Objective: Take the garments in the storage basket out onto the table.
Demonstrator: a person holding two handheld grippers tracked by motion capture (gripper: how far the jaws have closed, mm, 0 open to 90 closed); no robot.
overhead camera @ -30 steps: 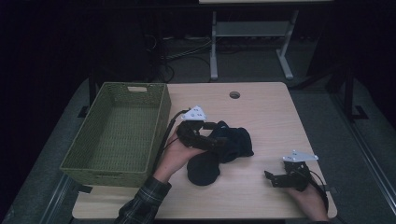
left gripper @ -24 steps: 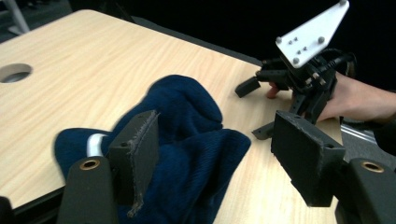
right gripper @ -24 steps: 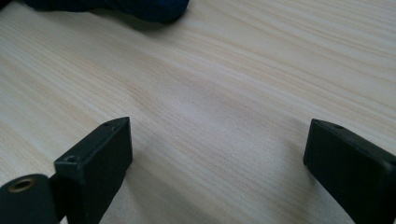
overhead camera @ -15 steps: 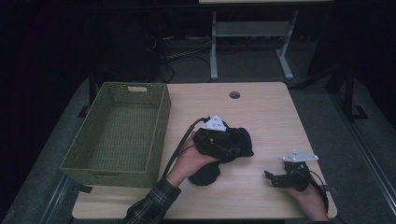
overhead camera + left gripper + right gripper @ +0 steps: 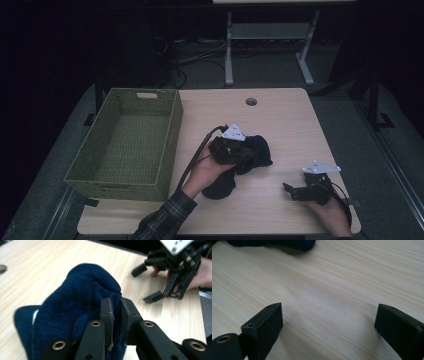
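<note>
Left tongs have just been closing and pinch a fold of the soft, light navy knit sock; right tongs rest open on the desk.

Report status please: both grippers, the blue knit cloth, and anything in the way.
Left gripper just closed, pinching blue knit cloth. Right gripper open, resting on table, nothing between jaws. Green basket beside cloth; nothing between them.
</note>
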